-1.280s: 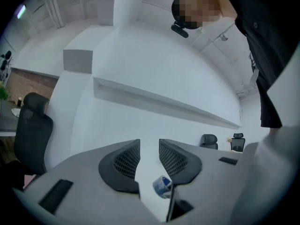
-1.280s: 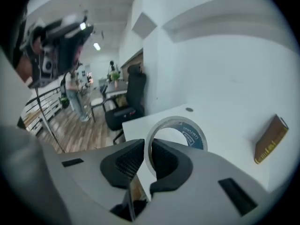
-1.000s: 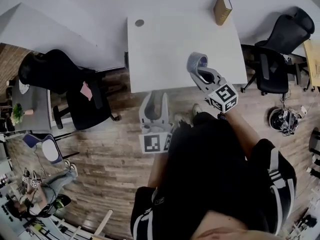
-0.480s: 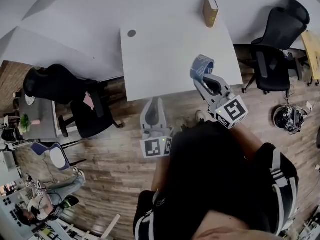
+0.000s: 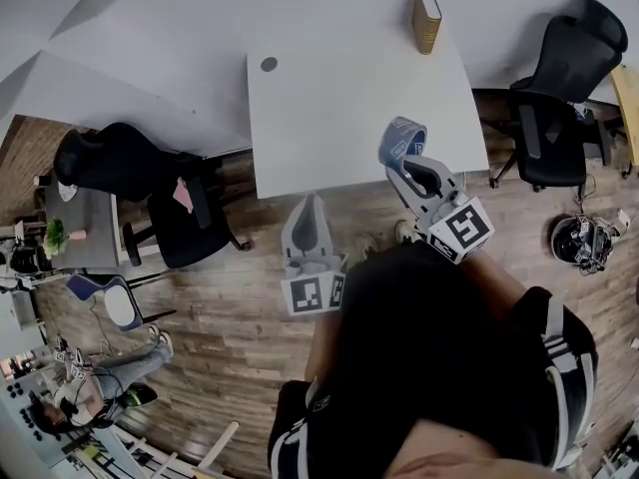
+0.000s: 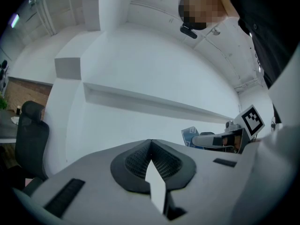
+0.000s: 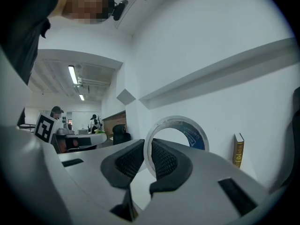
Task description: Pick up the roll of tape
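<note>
The right gripper (image 5: 404, 154) pinches the roll of tape (image 5: 401, 136) by its wall and holds it upright in the air, above the near edge of the white bench (image 5: 329, 98), toward the right corner. The left gripper (image 5: 309, 208) is pressed together with nothing in it, just before the near edge. A book (image 5: 426, 18) stands at the far edge.

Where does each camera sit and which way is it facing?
Head view: on the person's head, facing steeply down at the white table; shows torso, left gripper, right gripper.
Left gripper view: on the left gripper, along its shut jaws toward a white wall.
Right gripper view: on the right gripper, along jaws clamping the roll of tape, book beyond.
Shared: all three show that roll.
</note>
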The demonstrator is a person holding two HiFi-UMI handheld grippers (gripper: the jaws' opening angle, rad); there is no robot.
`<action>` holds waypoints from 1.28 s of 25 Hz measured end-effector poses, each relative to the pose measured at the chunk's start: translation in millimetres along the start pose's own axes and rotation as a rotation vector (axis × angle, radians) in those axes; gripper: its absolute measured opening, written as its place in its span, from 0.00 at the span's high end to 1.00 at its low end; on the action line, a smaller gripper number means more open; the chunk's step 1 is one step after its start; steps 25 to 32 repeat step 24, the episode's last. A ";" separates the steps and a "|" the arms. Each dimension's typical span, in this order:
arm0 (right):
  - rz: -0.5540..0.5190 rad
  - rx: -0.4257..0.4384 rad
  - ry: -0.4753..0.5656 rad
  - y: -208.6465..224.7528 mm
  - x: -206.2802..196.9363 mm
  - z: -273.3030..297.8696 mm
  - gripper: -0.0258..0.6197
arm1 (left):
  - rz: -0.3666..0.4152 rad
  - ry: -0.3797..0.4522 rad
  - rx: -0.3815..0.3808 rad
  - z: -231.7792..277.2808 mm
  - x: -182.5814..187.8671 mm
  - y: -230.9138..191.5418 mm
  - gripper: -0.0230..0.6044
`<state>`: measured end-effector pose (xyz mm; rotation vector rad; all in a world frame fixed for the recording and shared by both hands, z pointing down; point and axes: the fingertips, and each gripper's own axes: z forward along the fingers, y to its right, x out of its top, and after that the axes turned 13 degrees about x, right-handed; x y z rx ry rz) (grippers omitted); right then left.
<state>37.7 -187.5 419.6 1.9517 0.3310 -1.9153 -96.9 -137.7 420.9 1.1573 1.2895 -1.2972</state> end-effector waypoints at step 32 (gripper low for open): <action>0.008 -0.006 -0.014 6.1 -7.0 0.3 0.87 | 0.003 -0.010 -0.009 5.2 -2.3 5.9 0.93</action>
